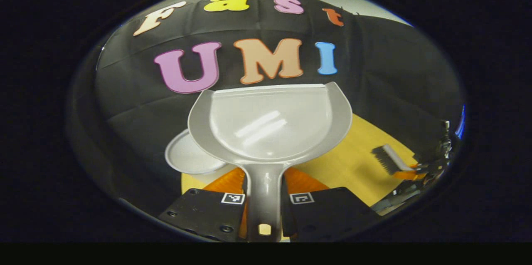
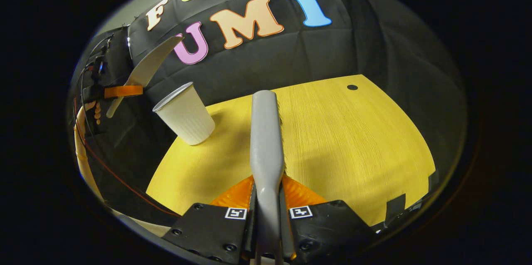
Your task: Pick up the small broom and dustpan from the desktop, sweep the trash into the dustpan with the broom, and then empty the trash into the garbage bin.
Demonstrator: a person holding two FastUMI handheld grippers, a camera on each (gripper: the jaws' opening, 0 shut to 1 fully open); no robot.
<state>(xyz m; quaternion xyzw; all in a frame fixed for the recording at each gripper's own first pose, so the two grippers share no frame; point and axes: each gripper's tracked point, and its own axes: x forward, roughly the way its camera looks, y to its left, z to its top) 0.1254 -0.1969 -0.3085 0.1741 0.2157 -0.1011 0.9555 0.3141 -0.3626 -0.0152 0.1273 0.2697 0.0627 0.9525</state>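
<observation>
here we hold the dustpan (image 1: 268,125) by its handle in the closed left gripper (image 1: 264,211), raised above the cup (image 2: 185,114) at the desk (image 2: 353,140) edge; right gripper (image 2: 268,215) clamps the broom (image 2: 266,132). tipping off-centre could spill past the cup.

yellow desktop (image 2: 353,140) | small dark hole (image 2: 352,87) near far edge; black tape (image 2: 395,206) on near corner

Apart from the wall, seemingly no text is legible.

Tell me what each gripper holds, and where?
Left gripper clamps the dustpan by its handle; right gripper clamps the broom by its handle.
</observation>
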